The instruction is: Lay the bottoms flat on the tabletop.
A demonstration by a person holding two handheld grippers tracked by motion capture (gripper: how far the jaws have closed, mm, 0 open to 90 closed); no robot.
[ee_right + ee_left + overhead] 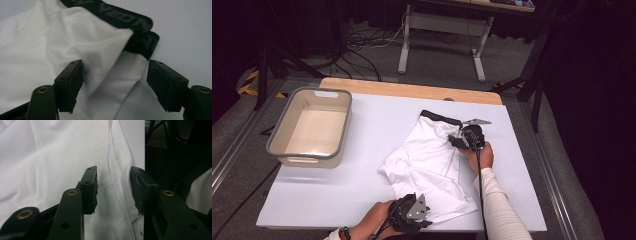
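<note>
Left gripper (113, 191): jaws part open, straddling a leg hem of the shorts (432, 162), pads not pressing yet. Right gripper (115, 85): jaws wide, fabric fold between them just below the waistband (117, 17), no grip either.

Shorts lie crumpled mid-table, waistband at the far end, one leg hem at the near edge by the left gripper (412, 215).

We look to be setting up a two-point pinch to flatten or fold. To do it well: we close on the stitched hem and on the waistband corner, not loose single-layer cloth, then lift both ends together so nothing bunches.

Edges: left jaws sit right at the table (362, 125) lip, so we pull inward, not off the edge. Tub (309, 125) sits well apart at far left; open surface around the shorts on every side.
</note>
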